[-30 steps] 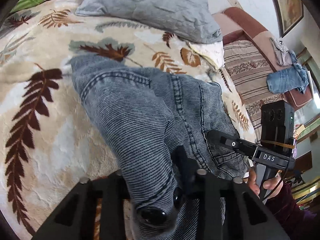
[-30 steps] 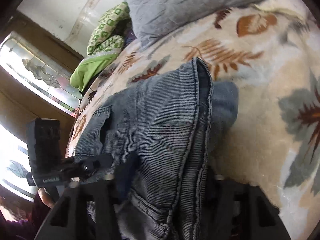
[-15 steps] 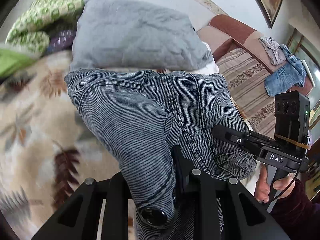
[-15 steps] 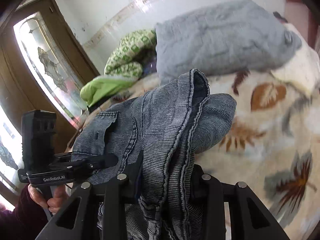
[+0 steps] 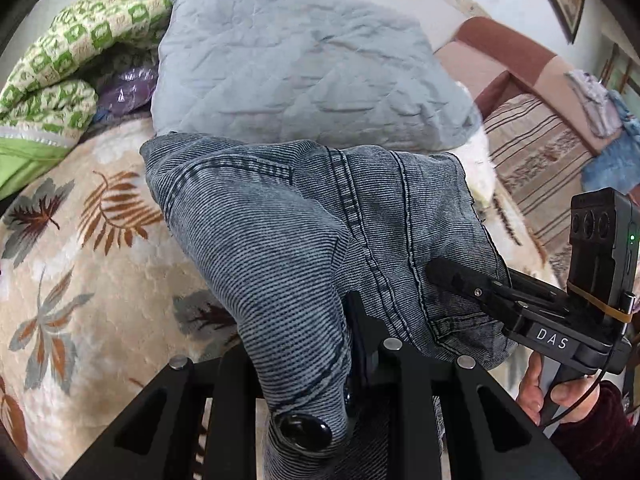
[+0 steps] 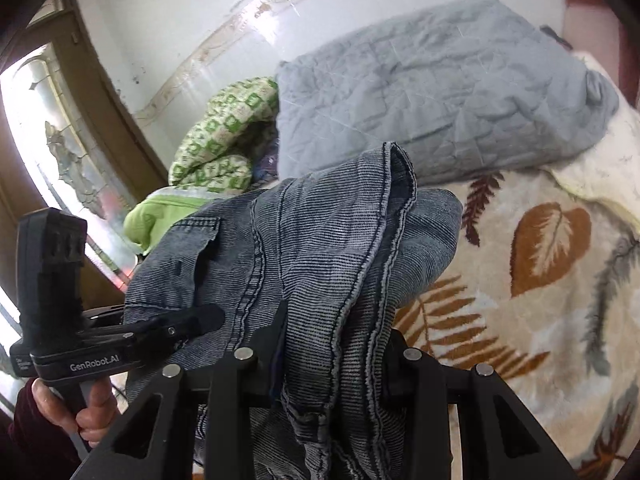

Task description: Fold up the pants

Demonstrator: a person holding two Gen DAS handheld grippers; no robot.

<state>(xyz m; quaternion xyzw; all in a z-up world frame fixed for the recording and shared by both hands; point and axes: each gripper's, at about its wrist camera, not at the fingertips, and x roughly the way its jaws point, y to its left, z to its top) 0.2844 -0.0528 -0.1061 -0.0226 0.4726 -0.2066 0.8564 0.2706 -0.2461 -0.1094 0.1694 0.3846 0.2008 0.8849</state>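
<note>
Leaf-print bed, both hands tilted down, jaws clamping pants

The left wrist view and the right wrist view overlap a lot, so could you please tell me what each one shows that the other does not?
Only the left wrist view shows the striped sofa with clothes on it and the pants' button. Only the right wrist view shows the window and the pants' back pocket. Both show the pants clamped in the left gripper and the right gripper, the grey quilt, the green blanket and the leaf-print bedcover.
</note>
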